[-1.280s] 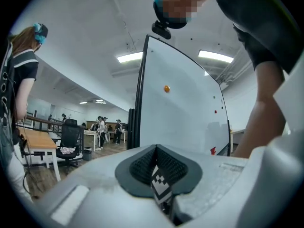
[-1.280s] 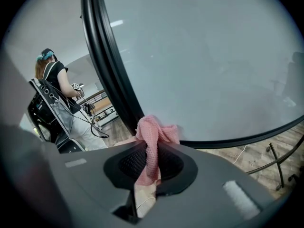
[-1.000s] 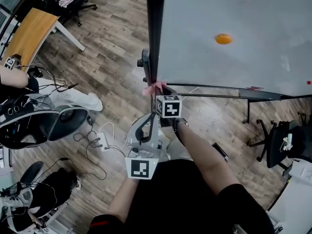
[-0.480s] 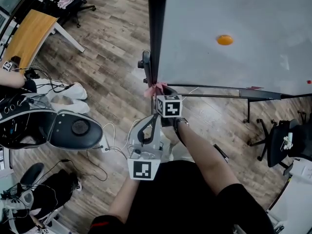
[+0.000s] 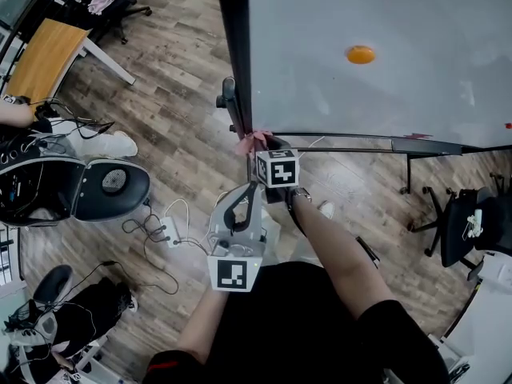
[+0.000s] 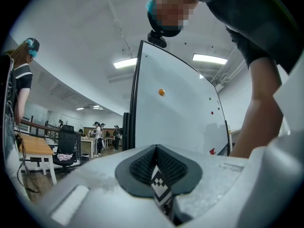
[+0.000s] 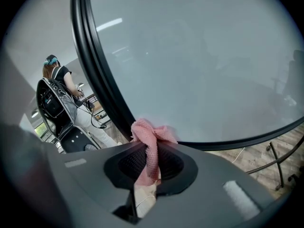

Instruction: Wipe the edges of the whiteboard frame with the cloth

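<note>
Pink cloth (image 7: 151, 137) pinched in right gripper (image 7: 148, 167) at frame (image 7: 102, 82) corner | left gripper (image 6: 157, 167) closed, empty | next: probably slide along edge

Bare wooden floor (image 5: 180, 78) lies open left of the upright whiteboard frame (image 5: 236, 54). Lower left, a power strip with cables (image 5: 160, 232) and a large black oval object (image 5: 108, 189) crowd it. A thin black bar (image 5: 376, 150) runs just beneath the bottom edge.
</note>
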